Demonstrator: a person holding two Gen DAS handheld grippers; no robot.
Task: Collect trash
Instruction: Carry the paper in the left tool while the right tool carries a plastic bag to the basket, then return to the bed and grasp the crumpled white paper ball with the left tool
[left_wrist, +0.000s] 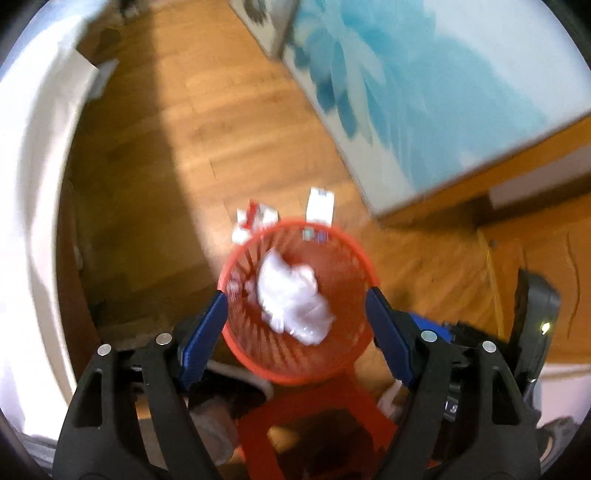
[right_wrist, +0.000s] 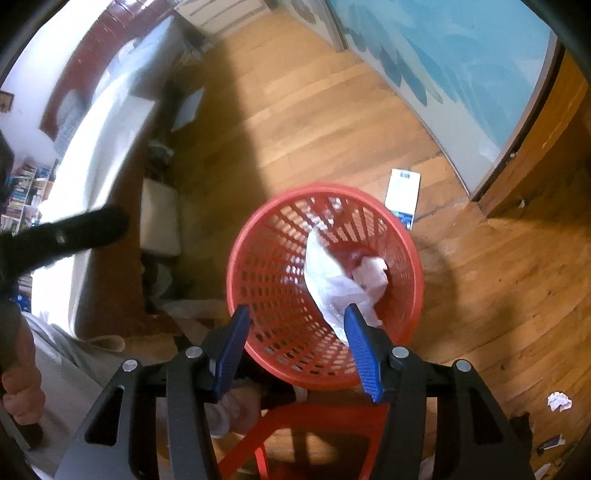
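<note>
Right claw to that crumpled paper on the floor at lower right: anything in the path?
Nothing visible blocks it. The right claw is open above the red basket, and the crumpled paper lies on bare wood floor to the basket's right, with only open floor showing around it.

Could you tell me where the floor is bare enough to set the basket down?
Bare boards lie between the bed and the rug. It is crowded just beyond the basket, by the carton, and by the paper ball.
</note>
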